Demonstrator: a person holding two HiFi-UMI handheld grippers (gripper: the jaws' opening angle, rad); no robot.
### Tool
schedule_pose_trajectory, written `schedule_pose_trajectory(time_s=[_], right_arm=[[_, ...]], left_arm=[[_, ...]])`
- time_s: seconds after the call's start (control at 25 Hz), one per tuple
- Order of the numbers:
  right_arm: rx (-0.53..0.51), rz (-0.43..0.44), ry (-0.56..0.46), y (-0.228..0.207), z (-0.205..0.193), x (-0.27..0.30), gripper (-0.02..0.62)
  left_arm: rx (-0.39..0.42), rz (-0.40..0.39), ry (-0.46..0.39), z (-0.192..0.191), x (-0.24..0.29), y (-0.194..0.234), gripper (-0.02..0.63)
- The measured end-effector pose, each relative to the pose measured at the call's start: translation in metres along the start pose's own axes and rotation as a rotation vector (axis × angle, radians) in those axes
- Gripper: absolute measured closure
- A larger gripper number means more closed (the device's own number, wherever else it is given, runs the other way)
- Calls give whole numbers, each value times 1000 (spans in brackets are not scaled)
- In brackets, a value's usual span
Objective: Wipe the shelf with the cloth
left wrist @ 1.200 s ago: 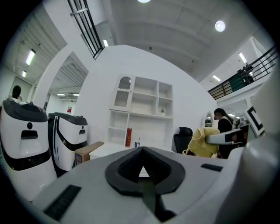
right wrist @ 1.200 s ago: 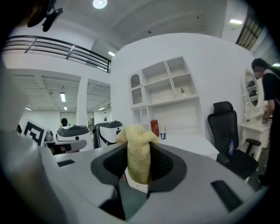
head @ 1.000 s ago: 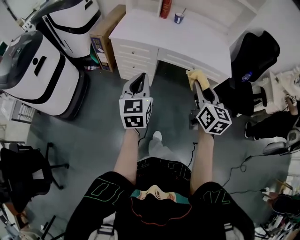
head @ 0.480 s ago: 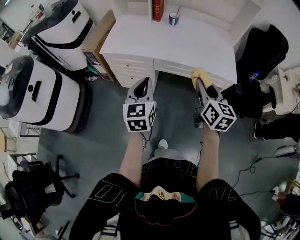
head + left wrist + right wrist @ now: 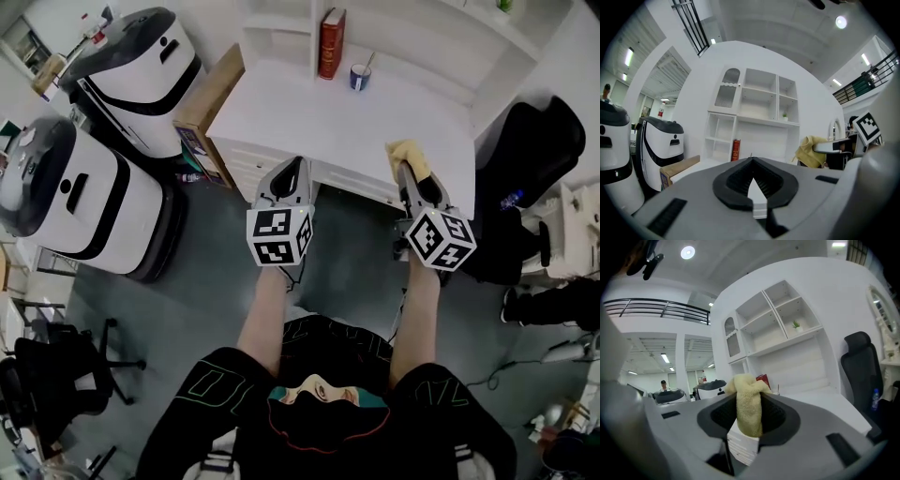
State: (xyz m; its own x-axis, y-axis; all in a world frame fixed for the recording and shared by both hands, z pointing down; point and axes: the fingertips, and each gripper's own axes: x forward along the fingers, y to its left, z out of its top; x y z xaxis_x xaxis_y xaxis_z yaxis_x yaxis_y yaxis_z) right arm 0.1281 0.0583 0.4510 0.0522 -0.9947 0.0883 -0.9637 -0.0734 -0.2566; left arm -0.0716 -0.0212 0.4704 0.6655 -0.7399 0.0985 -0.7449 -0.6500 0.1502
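Observation:
A yellow cloth point(image 5: 409, 155) is pinched in my right gripper point(image 5: 410, 171), bunched up between the jaws point(image 5: 749, 404) over the front edge of the white desk point(image 5: 309, 122). The white shelf unit point(image 5: 757, 117) rises behind the desk, with several open compartments; in the right gripper view it point(image 5: 780, 329) stands ahead to the right. My left gripper point(image 5: 287, 178) is shut with nothing in it, its tip at the desk's front edge, left of the cloth. From the left gripper view the cloth point(image 5: 810, 151) hangs at the right.
A red book point(image 5: 330, 43) and a blue mug point(image 5: 359, 77) stand at the back of the desk. Two white robots point(image 5: 66, 178) and a cardboard box point(image 5: 208, 94) are at the left. A black office chair point(image 5: 530, 150) stands at the right. A small plant point(image 5: 796, 325) sits on an upper shelf.
The person has stepped closer to the desk; both grippers now reach its front edge, and the cloth is over the desktop. Both grippers stay shut.

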Motion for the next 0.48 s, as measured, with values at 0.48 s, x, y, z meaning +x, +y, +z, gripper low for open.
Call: schedule_pose_trajectory(time_s=[0.48], right_arm=[[33, -44, 13, -28, -10, 85, 469]], left_arm=[[-18, 14, 33, -8, 73, 49, 607]])
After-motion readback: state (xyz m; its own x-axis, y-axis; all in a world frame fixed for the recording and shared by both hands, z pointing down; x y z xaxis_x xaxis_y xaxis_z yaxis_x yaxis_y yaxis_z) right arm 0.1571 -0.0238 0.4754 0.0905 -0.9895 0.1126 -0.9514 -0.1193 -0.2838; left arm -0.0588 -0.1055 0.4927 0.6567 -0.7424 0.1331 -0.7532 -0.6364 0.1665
